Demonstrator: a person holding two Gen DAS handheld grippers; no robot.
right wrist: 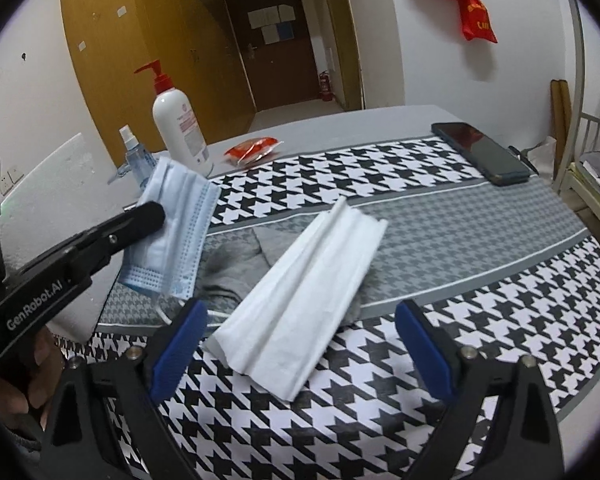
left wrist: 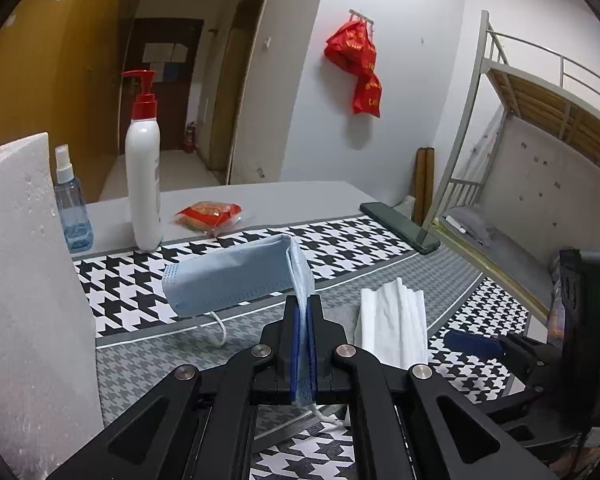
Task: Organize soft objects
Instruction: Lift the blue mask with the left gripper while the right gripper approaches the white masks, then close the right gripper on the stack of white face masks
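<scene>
Clamping one face mask, left gripper; right gripper jaws wide (empty) over one tissue.

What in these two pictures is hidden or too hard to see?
- Grey cloth: in the right wrist view the white tissue lies across it, so its full shape is hidden.
- Face mask: in the left wrist view the shut jaws of the left gripper cover the pinched end.
- Pump bottle: label print too small to read in the right wrist view.
- Foam board: cut off by the left wrist view's edge.
</scene>
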